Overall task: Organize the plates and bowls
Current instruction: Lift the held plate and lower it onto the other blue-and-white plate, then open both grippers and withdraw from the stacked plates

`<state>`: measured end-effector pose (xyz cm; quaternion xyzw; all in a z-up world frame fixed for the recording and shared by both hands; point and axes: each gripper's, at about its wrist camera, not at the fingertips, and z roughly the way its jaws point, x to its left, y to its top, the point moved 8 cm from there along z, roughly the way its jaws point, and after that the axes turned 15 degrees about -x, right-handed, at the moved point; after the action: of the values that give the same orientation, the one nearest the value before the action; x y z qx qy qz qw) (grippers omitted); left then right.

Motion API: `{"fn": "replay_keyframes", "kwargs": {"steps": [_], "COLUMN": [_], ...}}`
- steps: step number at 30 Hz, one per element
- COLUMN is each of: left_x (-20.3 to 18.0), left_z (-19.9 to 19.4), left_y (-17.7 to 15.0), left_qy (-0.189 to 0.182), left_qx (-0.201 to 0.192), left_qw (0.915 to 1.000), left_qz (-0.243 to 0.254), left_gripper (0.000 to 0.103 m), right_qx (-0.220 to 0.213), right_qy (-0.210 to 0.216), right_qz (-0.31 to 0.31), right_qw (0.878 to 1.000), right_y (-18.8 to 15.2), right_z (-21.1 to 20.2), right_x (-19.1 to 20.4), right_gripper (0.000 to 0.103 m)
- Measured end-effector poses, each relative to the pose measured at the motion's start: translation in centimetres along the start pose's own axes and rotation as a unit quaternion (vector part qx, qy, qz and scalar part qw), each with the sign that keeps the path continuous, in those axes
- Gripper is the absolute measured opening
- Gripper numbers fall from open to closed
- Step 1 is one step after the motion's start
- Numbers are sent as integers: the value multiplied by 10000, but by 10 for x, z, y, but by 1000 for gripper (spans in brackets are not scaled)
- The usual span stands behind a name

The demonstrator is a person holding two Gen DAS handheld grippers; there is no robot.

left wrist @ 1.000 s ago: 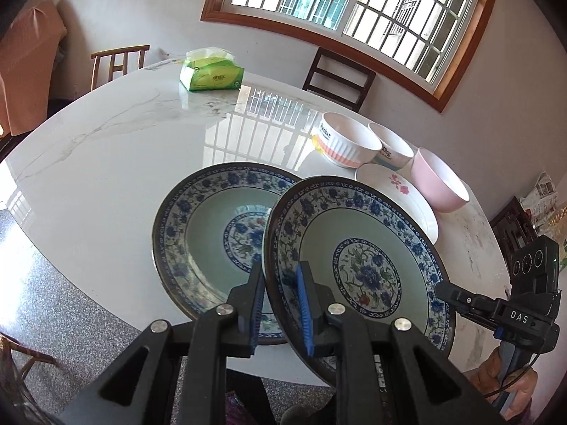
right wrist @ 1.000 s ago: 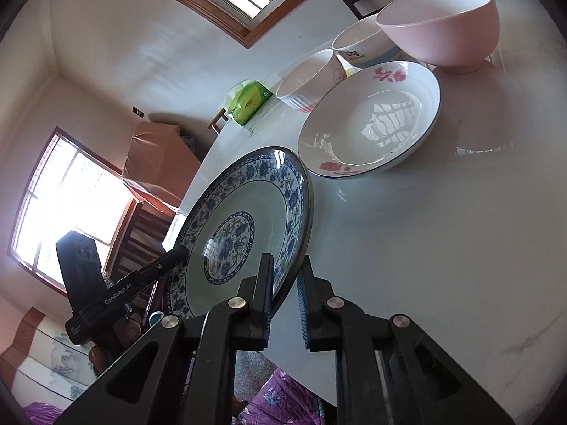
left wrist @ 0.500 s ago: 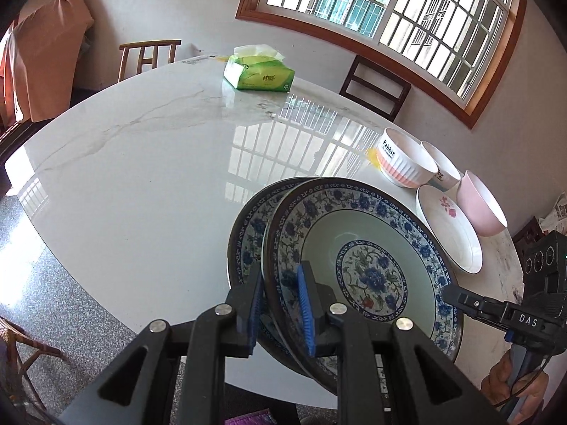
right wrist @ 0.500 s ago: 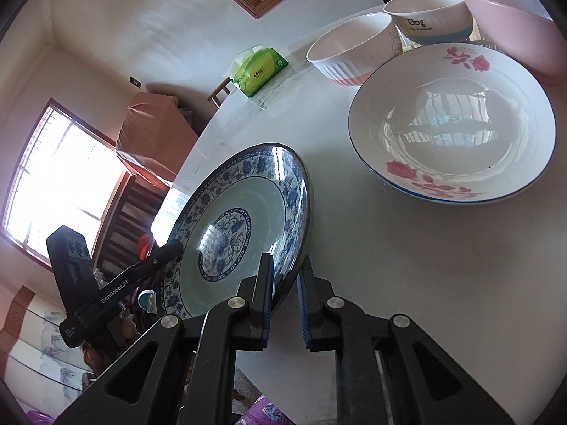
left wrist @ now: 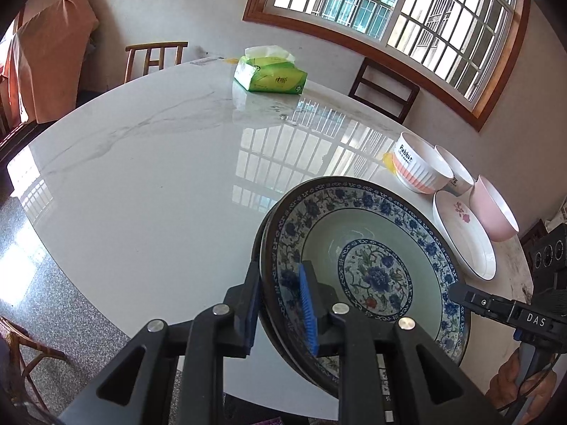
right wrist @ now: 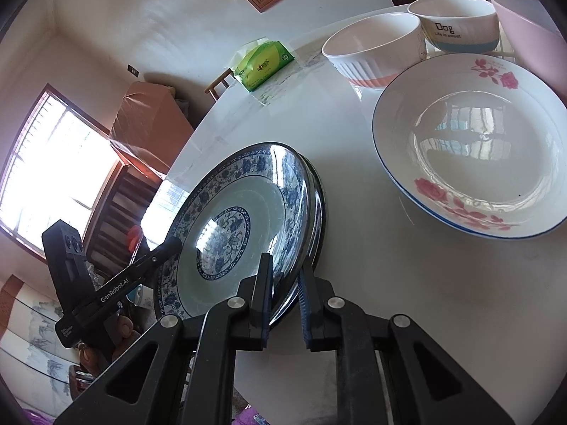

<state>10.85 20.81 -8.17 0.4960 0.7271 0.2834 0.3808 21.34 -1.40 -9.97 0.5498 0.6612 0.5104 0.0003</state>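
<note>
A blue-and-white floral plate [left wrist: 372, 276] [right wrist: 226, 233] is carried by both grippers. It sits almost squarely over a matching second plate, of which only a dark rim sliver [left wrist: 264, 233] [right wrist: 319, 209] shows. I cannot tell whether the two plates touch. My left gripper [left wrist: 280, 308] is shut on the top plate's near rim. Opposite it, my right gripper [right wrist: 285, 297] is shut on the other rim, and its tip [left wrist: 460, 292] also shows in the left wrist view. Nearby stand a white rose plate [left wrist: 460, 237] [right wrist: 471, 148], a ribbed white bowl [left wrist: 421, 166] [right wrist: 375, 46], a "Dog" bowl [left wrist: 459, 177] [right wrist: 457, 24] and a pink bowl [left wrist: 496, 212] [right wrist: 531, 32].
The white marble table [left wrist: 141, 177] is round and glossy, and its near edge lies just below the plates. A green tissue pack [left wrist: 271, 76] [right wrist: 264, 63] lies at the far side. Wooden chairs [left wrist: 156, 56] [left wrist: 384, 85] stand behind the table, under a big window.
The held plate has travelled sideways over the second plate. That plate lay in full view beside it a second ago and is now nearly covered. Both grippers keep their hold.
</note>
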Motion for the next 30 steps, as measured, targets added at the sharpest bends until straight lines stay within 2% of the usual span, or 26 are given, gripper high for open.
{"fn": "replay_keyframes", "kwargs": {"steps": [13,23,28,30], "left_x": [7,-1,-3,-3], "left_z": [3,-7,-3,-3], "left_y": [-6,3,-3,-2], "left_qy": [115,237,266,340], "left_qx": [54,-351,-304,-367], "left_qw": [9999,9983,9980,9974], "left_qz": [40,413,481,528], "left_gripper": [22,22,22,23], "right_qx": [16,-163,-254,-370], "right_qy": [-166,-454,-650,-952], "right_qz": [-303,-815,-1314,-1636], "right_qw": [9994,9955,9889,9812], "right_y": [-3,2,1,3], "right_z": [6,10,10,8], "right_x": [13,19,27,29], "right_gripper": [16,18,30,42]}}
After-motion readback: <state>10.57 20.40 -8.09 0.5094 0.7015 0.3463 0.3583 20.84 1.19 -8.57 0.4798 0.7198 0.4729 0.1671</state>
